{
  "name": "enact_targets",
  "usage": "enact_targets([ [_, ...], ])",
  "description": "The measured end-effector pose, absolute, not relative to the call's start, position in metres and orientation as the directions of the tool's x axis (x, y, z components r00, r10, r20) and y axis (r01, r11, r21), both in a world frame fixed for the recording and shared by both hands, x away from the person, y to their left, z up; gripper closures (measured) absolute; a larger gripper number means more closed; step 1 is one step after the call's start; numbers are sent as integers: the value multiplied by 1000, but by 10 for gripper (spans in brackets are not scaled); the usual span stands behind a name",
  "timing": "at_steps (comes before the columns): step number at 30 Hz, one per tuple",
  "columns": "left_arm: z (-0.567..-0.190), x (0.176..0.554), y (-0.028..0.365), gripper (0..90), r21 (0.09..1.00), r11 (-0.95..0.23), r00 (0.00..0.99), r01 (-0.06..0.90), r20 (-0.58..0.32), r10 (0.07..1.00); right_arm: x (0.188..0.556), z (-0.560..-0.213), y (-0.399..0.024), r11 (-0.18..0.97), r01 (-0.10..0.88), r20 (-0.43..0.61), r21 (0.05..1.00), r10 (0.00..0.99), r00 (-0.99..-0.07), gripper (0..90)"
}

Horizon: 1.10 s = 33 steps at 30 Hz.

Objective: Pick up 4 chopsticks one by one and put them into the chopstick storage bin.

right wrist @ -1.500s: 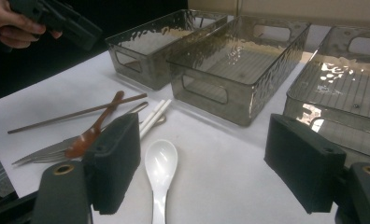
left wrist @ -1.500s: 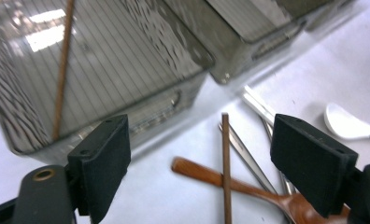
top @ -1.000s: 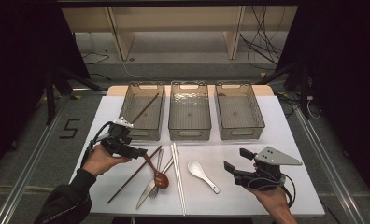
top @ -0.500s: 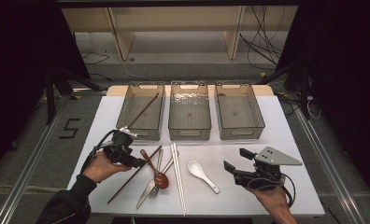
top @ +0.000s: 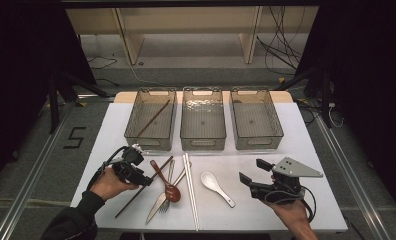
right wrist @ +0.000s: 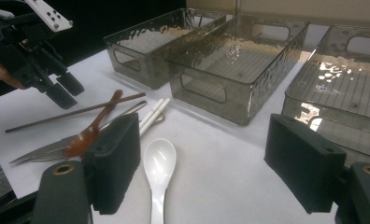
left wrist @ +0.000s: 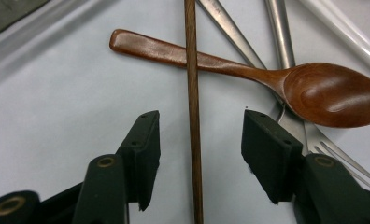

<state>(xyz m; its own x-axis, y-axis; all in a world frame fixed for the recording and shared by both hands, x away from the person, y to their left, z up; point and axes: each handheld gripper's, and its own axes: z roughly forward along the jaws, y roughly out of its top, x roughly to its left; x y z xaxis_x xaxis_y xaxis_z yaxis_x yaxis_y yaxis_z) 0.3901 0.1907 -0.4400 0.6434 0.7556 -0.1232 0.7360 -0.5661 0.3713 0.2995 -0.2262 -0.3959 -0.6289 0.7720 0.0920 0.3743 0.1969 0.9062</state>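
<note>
Left gripper [top: 147, 181] is held low over the table [top: 266, 210] at its near-left part, jaws straddling the brown chopstick [left wrist: 192, 121]. Jaws have just been closing; in the left gripper view a gap is seen on both sides of the stick, so the pads [left wrist: 143, 149] are not yet pressed on it. The chopstick lies flat on the table, running diagonally in the high view, and is crossed over the handle of the wooden spoon [left wrist: 328, 93]. The spoon's bowl is rested on a metal fork [top: 166, 192], with a metal knife [top: 158, 205] beside it; a white chopstick pair [top: 190, 190] and a white ceramic spoon [top: 213, 185] are laid further right. A second brown chopstick [top: 153, 119] is seen tilted inside the left bin [top: 136, 127]; the middle bin [top: 202, 142] and right bin [top: 276, 127] stand beside it. Right gripper [top: 251, 172] is held at the near-right of the table, jaws spread wide with nothing between them.
</note>
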Motion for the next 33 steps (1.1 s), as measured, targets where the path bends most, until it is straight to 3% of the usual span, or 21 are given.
enact_targets([
  [17,-456,389,188,653,336,-596,659,730,-110,744,300,-396,-226,197,376,93,906,773,-628,274],
  [33,-465,390,186,758,300,-616,666,728,-95,740,300,-396,-226,196,380,94,904,775,-625,274],
])
